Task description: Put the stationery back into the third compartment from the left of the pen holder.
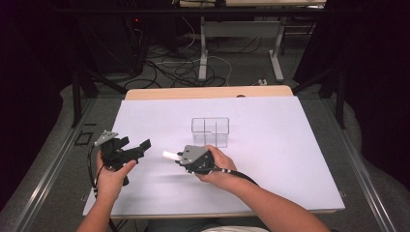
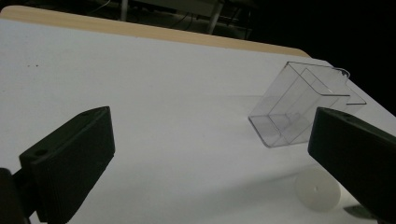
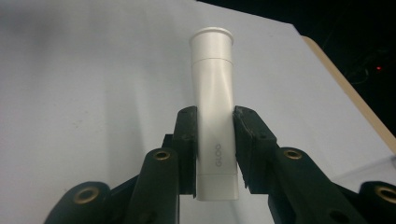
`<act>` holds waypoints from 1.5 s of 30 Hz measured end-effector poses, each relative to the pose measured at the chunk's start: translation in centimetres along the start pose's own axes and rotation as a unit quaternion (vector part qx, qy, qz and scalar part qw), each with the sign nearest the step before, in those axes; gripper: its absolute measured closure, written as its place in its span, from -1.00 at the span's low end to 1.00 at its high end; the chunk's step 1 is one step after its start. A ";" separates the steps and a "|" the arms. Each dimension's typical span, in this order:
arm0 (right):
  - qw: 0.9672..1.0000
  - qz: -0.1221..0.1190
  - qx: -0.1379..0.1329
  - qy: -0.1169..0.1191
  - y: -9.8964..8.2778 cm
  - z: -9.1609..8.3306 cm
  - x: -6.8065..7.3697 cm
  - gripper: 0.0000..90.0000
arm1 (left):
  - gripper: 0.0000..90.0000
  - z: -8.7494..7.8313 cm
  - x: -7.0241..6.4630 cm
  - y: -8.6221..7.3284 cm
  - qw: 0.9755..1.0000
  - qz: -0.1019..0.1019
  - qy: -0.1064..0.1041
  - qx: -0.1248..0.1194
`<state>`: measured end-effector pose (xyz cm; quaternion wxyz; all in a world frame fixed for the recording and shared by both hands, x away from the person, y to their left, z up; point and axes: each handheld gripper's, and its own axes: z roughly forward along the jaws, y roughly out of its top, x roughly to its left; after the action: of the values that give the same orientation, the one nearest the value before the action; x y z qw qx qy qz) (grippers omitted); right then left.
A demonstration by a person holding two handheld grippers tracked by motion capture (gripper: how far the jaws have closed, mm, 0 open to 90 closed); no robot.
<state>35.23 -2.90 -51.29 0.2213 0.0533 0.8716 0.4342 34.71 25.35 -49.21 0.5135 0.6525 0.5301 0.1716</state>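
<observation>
1. High view: we see the right gripper (image 1: 178,156) holding a white cylindrical plastic glue stick (image 1: 169,155) level above the white table cover (image 1: 270,159), its capped end pointing toward the left gripper (image 1: 137,145). The clear, partitioned plastic organiser box (image 1: 210,131) stands just beyond the right hand (image 1: 218,164). The left gripper waits well apart from the box, its jaws spread wide and holding nothing.

2. Left gripper view: we look between two widely parted black jaws at bare table cover. The clear box (image 2: 301,107) lies ahead at the right, and the round end of the glue stick (image 2: 317,189) shows low down beside the right-hand jaw.

3. Right gripper view: both pads (image 3: 187,140) press the stick (image 3: 214,107) near its flat tail, so most of its length projects forward. We judge that the stick is bound for the box; to do this well, we would keep the clamp firm, tip the stick upright over one compartment, and release only once its end is inside the walls.
</observation>
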 end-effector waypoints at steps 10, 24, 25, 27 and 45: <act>0.998 0.031 -0.026 -0.050 -1.6 -3.4 -1.6 0.57 | -0.86 0.5 -1.9 0.6 1.000 0.014 -0.011 0.006; 0.990 0.069 -0.051 -0.114 -4.4 -7.8 -3.0 0.57 | -0.52 1.9 -5.3 1.4 0.999 0.043 -0.023 0.010; 0.989 0.072 -0.054 -0.116 -4.6 -7.9 -3.0 0.57 | -0.48 2.1 -5.6 1.4 0.999 0.042 -0.025 0.009; 0.988 0.078 -0.058 -0.122 -5.0 -8.1 -3.0 0.57 | -0.40 2.5 -6.3 1.5 0.999 0.042 -0.029 0.005; 0.979 0.124 -0.079 -0.138 -5.8 -8.8 -3.5 0.57 | -0.19 6.2 -11.7 2.3 0.988 0.001 -0.134 0.078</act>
<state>35.14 -13.96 -49.96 0.2872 0.2028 0.7825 0.5139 36.17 12.40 -46.09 0.5272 0.7083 0.4676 0.0418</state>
